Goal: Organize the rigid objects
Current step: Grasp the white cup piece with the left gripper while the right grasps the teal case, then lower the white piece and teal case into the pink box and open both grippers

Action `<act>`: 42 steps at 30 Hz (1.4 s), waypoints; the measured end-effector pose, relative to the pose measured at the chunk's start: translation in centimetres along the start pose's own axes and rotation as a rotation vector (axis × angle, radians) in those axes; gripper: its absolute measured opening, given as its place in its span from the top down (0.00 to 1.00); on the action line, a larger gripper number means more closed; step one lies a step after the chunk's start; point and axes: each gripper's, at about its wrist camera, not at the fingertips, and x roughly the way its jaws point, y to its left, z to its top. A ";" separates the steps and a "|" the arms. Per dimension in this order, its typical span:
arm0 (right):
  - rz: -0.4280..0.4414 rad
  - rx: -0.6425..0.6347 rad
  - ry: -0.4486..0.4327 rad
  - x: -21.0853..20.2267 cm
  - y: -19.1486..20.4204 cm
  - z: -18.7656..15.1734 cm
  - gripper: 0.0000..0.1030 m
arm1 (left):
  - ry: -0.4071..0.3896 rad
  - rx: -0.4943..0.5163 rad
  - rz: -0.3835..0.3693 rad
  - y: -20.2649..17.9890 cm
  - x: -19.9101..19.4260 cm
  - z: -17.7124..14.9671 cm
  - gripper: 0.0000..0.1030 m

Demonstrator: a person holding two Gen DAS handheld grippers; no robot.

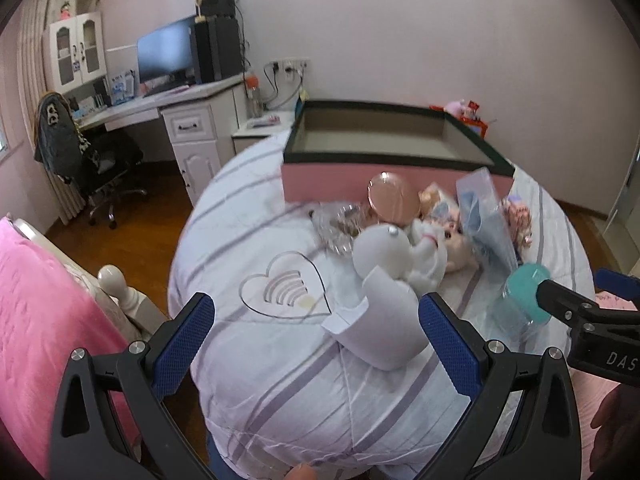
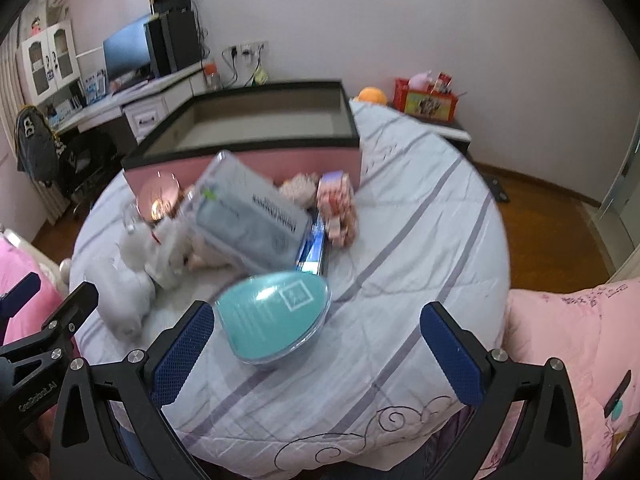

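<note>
A pile of objects lies on a white striped quilt in front of a pink box with a dark rim [image 1: 400, 110] [image 2: 256, 148]. My left gripper [image 1: 316, 344] is open; a white curved plastic piece [image 1: 380, 320] lies just ahead between its fingers, untouched. My right gripper [image 2: 316, 346] is open too, and a teal egg-shaped case [image 2: 276, 316] [image 1: 524, 300] sits just ahead of its left finger. Farther back are a round pink mirror [image 1: 394, 200] [image 2: 158, 196], a clear packet with grey contents [image 2: 248, 220], a white plush toy [image 1: 424, 256] and a blue tube box [image 2: 314, 246].
The quilt [image 1: 280, 380] [image 2: 400, 260] drapes over a raised rounded surface with wooden floor on both sides. A pink blanket [image 1: 36, 320] lies at the left and another [image 2: 568, 360] at the right. A desk with a monitor [image 1: 168, 52] stands at the back left, with an office chair beside it.
</note>
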 end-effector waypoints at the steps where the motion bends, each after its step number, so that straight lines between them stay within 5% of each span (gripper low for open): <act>1: 0.005 0.001 0.011 0.4 -0.1 -0.1 0.00 | 0.008 0.002 -0.007 -0.1 0.3 -0.1 0.00; 17: 0.073 -0.021 0.083 4.6 0.1 -0.6 0.05 | 0.104 0.001 -0.085 -0.7 5.0 -0.2 0.02; 21: 0.086 -0.030 0.061 4.6 0.3 -0.7 0.15 | 0.119 -0.029 -0.158 -0.2 5.4 0.0 0.20; 23: 0.074 -0.036 0.048 4.5 0.4 -0.7 0.30 | 0.126 -0.020 -0.191 -0.4 5.5 -0.2 0.33; 42: 0.165 -0.012 -0.010 1.2 -0.6 0.3 0.31 | 0.051 0.000 -0.184 0.5 1.1 0.9 0.33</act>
